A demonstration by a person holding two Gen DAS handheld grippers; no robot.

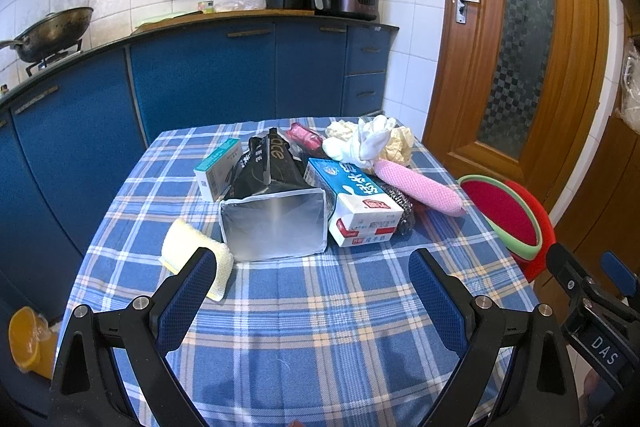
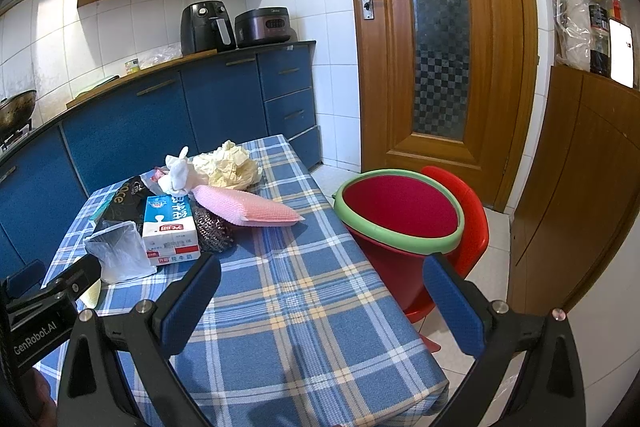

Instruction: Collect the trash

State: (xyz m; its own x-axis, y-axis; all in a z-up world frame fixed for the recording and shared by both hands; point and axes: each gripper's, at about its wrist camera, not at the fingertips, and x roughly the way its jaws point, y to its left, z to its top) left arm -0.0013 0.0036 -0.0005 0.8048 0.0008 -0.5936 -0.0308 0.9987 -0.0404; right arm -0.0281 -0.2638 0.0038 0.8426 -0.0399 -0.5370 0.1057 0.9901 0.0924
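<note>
Beside the table (image 2: 304, 307) stands a red bin (image 2: 400, 211); both hand-held grippers (image 1: 312, 279) (image 2: 320, 287) spread.

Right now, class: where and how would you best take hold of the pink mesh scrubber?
Probably the pink mesh scrubber's free tapered end, approached from the bin side by the right gripper, jaws across its width. Its other end sits under the white tissue.

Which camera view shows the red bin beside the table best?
The right wrist view: the red bin appears whole, with its green rim and red inside, standing on a red chair. In the left wrist view the bin sits near the right edge, seen at a slant.
</note>
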